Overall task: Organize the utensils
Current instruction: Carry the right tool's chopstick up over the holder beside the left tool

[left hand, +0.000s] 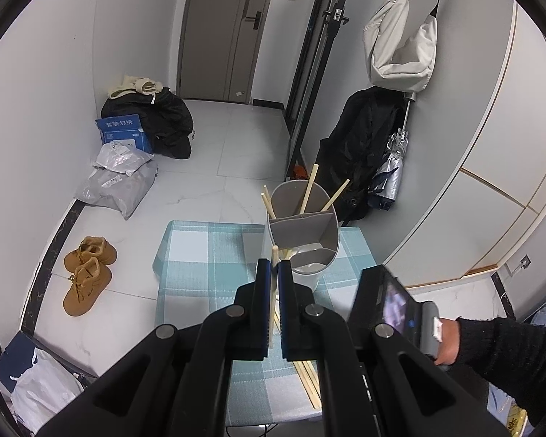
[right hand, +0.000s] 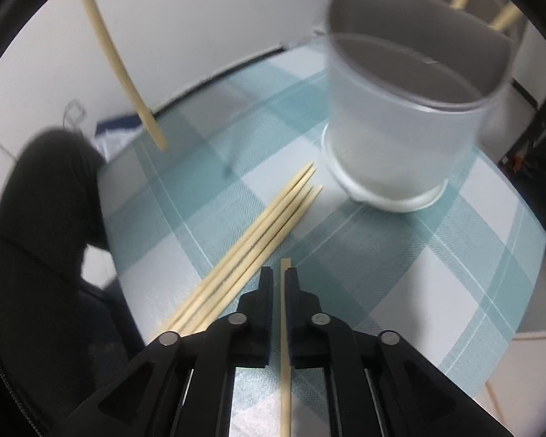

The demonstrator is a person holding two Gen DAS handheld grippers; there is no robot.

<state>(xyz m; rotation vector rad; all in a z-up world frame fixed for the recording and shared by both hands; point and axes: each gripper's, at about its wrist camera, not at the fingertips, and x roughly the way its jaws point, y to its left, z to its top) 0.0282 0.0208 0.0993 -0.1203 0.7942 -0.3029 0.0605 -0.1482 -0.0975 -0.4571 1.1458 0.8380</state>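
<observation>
A grey divided utensil holder (left hand: 302, 233) stands at the far edge of the checked table (left hand: 200, 247); several wooden chopsticks (left hand: 308, 189) lean in its back compartment. My left gripper (left hand: 275, 266) is shut on one chopstick (left hand: 272, 298), held upright just in front of the holder. My right gripper (right hand: 279, 273) is shut on another chopstick (right hand: 284, 346), low over the table. Several loose chopsticks (right hand: 258, 236) lie on the cloth left of it, near the holder (right hand: 407, 109). The left gripper's chopstick (right hand: 120, 62) hangs at upper left in the right wrist view.
The right gripper's body and the hand holding it (left hand: 411, 313) sit at the table's right side. On the floor are brown shoes (left hand: 87, 273), bags (left hand: 123, 182) and dark clothes (left hand: 163, 123). A coat and umbrella (left hand: 375, 153) lean by the wall behind the holder.
</observation>
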